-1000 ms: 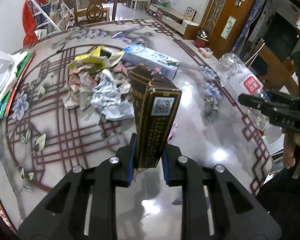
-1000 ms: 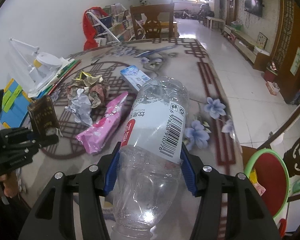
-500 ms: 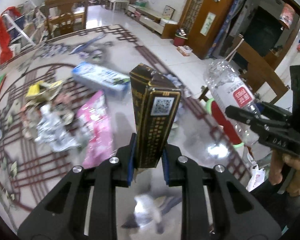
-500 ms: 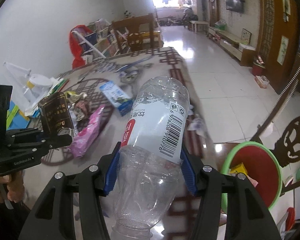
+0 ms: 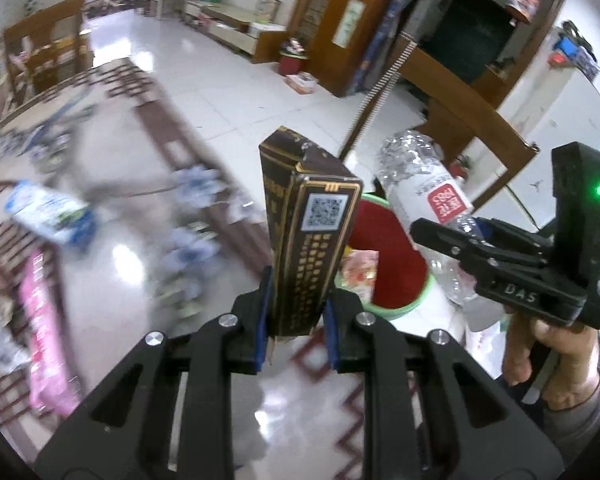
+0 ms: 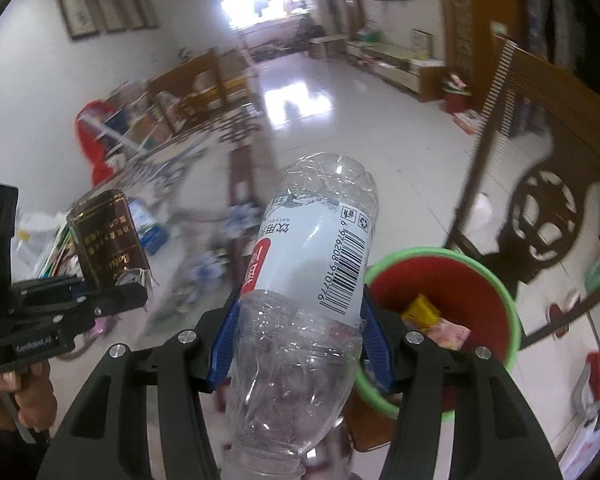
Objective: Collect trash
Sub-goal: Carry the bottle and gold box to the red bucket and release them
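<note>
My left gripper point(image 5: 296, 320) is shut on a dark brown box with gold print point(image 5: 306, 240), standing upright between the blue pads. My right gripper point(image 6: 296, 336) is shut on a clear plastic bottle with a white label point(image 6: 308, 280), neck toward the camera. A red bin with a green rim point(image 6: 452, 292) stands on the floor just right of the bottle, with wrappers inside. In the left wrist view the bin point(image 5: 392, 264) shows behind the box, and the right gripper point(image 5: 452, 240) holds the bottle point(image 5: 424, 188) over its right rim.
The patterned table point(image 5: 120, 260) lies left, blurred, with a pink packet point(image 5: 44, 332) and a blue-white carton point(image 5: 48, 212). A carved wooden chair point(image 6: 548, 208) stands behind the bin. A hand point(image 5: 548, 356) grips the right tool. Tiled floor stretches beyond.
Both grippers have swung right off the table toward the bin, carrying the box and the bottle. The bin now sits close under them; the trash pile has slid to the left edge.
</note>
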`<state>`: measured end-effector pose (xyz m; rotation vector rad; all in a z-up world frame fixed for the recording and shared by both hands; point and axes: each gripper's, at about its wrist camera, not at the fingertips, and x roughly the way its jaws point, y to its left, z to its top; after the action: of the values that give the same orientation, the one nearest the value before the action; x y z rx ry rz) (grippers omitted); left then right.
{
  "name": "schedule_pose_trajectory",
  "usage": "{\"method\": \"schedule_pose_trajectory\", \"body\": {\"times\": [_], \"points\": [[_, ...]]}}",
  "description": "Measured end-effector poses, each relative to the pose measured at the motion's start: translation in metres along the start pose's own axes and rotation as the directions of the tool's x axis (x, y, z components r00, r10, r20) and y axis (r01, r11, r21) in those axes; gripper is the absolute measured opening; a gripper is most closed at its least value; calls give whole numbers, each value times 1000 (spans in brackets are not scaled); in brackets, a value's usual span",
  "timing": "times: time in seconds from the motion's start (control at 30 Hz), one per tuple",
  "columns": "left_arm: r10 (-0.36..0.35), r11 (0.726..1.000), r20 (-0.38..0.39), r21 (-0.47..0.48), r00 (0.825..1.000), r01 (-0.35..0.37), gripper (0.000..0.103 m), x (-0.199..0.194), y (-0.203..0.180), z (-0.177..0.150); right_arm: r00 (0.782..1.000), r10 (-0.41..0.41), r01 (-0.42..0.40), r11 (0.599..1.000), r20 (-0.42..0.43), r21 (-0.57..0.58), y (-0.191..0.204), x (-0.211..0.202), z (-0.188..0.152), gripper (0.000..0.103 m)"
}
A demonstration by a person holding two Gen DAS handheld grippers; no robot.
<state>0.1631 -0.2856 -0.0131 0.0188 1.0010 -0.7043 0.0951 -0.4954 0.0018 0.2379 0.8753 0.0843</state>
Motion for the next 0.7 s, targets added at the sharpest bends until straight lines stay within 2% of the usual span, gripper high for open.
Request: {"method": "schedule_pose_trajectory", "body": {"times": [0.27, 0.5, 0.7], "points": [[-97, 994, -55, 43, 994, 99, 22, 53, -58, 26, 997, -68, 62, 982, 28, 176, -86, -19, 13, 53], [-157, 985, -123, 60, 980, 165, 22, 94, -95, 34, 991, -130, 117, 967, 40, 228, -121, -29, 20, 53], [-177, 982, -158, 39, 971, 185, 22, 118, -102, 36, 989, -145, 145, 955, -19, 260, -146, -14, 12, 53]]}}
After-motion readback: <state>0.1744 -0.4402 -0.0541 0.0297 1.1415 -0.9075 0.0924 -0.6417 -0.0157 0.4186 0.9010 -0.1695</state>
